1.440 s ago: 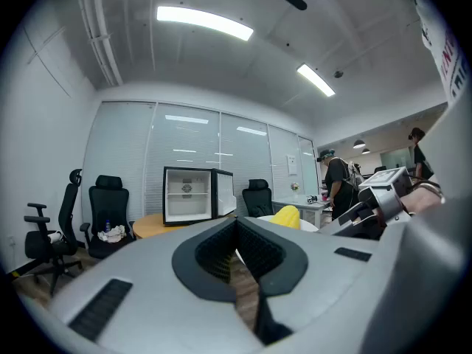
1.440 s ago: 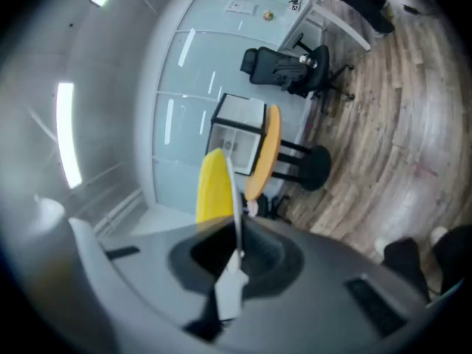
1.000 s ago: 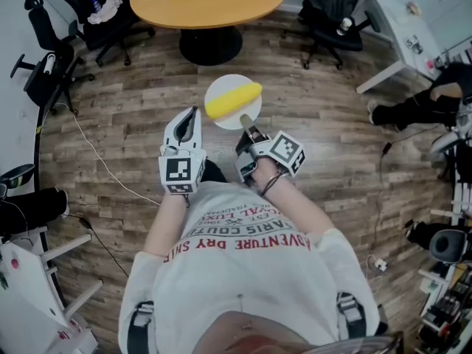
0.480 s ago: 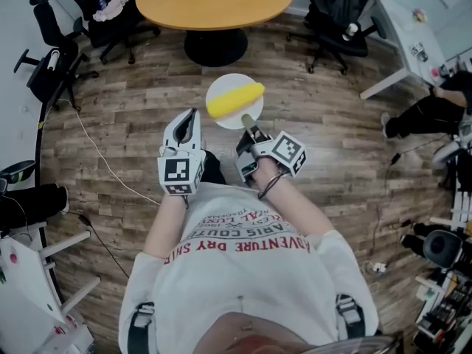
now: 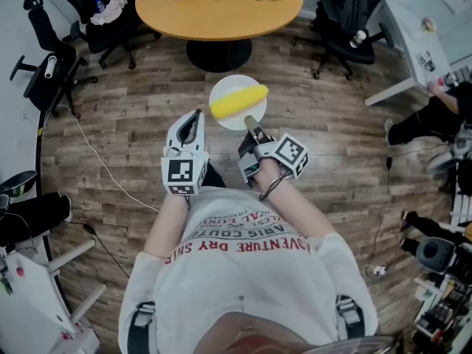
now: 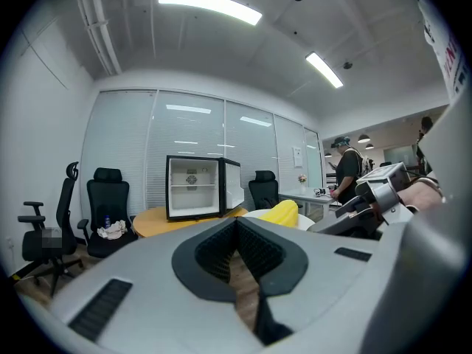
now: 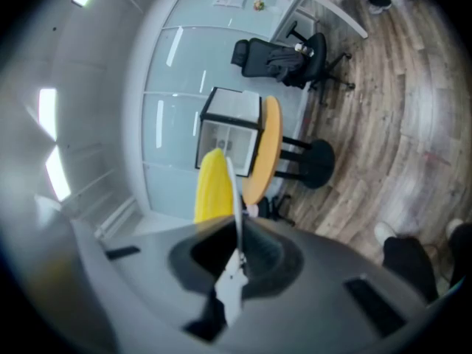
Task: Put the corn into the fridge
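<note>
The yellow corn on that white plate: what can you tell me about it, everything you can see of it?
The yellow corn cob looks smooth and plain bright yellow, with rounded ends and no husk showing. It lies on its side across the round white plate, reaching about from rim to rim. Only the plate plainly touches it. The right gripper is shut on the plate's near rim, close to the corn, holding it level above the wooden floor.

The left forearm (image 5: 167,223) and right forearm (image 5: 301,214) reach forward from the chest, side by side. The left gripper (image 5: 195,116) has its fingers pressed together on nothing. The right gripper (image 5: 251,124) has its fingers clamped on a plate's (image 5: 233,80) rim.
</note>
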A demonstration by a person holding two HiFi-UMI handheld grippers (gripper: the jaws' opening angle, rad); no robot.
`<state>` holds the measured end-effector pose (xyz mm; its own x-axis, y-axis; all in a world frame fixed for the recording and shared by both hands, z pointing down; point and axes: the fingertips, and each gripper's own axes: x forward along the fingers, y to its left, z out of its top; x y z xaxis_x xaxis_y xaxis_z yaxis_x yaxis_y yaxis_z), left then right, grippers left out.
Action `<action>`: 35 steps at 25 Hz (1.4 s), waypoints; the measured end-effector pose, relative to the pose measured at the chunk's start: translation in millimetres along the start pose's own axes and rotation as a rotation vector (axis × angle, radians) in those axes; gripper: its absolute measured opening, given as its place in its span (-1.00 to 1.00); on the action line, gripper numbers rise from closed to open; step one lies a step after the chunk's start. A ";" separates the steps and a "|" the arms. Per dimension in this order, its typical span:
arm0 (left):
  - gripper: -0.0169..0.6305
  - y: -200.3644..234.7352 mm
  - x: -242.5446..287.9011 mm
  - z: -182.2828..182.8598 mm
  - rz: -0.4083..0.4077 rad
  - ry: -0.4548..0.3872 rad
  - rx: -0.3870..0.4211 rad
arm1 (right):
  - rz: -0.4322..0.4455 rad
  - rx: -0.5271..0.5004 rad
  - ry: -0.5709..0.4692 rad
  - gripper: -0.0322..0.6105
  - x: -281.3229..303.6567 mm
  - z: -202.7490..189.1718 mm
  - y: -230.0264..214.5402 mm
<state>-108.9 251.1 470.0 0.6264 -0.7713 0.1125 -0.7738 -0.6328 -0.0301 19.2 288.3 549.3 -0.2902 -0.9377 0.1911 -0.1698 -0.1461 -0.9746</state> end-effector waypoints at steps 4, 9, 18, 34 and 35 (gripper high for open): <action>-0.86 42.5 39.1 5.3 -0.015 -0.009 -0.016 | -0.041 -0.004 -0.014 -0.79 46.9 8.9 7.9; -0.86 103.5 91.7 19.2 -0.049 -0.023 -0.030 | -0.052 -0.001 -0.051 -0.79 115.6 21.0 29.4; -0.86 204.3 175.5 46.6 -0.081 -0.040 -0.021 | -0.050 -0.006 -0.103 -0.79 230.3 47.0 63.3; -0.86 260.6 281.4 39.0 0.011 0.004 -0.023 | -0.035 0.006 -0.002 -0.79 355.8 111.9 66.7; -0.86 262.4 290.0 38.5 0.027 0.010 -0.021 | -0.031 0.008 0.014 -0.79 364.0 119.0 66.7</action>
<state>-126.7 -141.3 456.5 0.6047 -0.7871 0.1217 -0.7920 -0.6104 -0.0119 14.2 -100.3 540.0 -0.2981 -0.9283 0.2225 -0.1709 -0.1774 -0.9692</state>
